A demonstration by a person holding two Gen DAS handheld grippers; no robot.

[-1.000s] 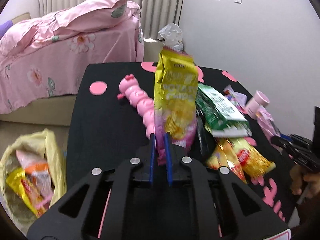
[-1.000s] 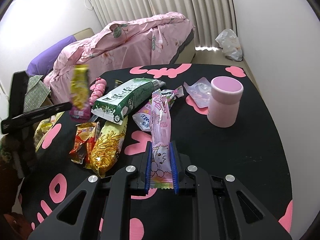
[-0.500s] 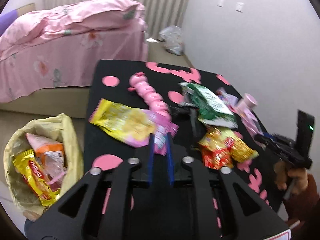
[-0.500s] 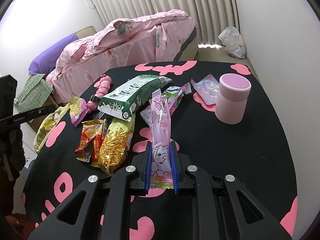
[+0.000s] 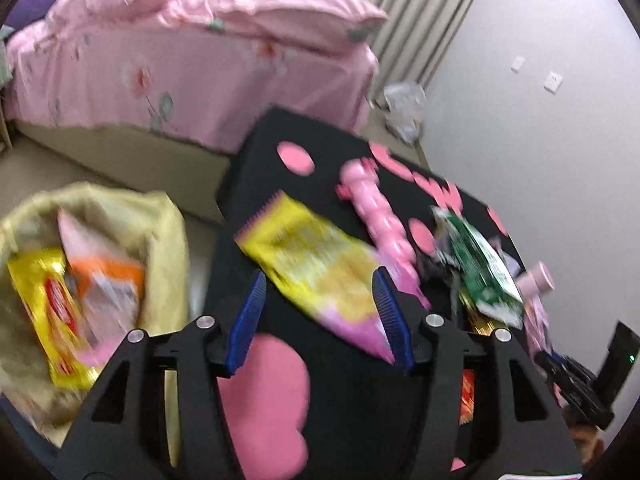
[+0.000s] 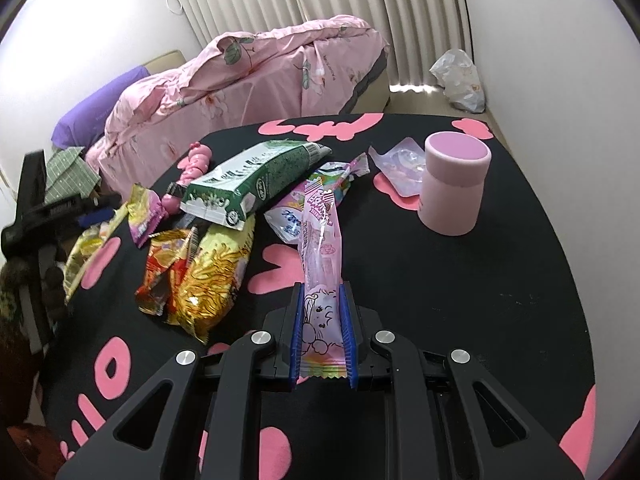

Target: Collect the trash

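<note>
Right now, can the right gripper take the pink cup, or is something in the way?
Probably not yet. The path over the black table to the pink cup looks free, but the right gripper has its jaws shut on the pink candy wrapper, so that must go first.

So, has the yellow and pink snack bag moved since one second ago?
Yes. The yellow and pink snack bag stood upright, pinched in the left claw; now it lies tipped toward the yellow trash bag, free between open jaws, over the black table.
</note>
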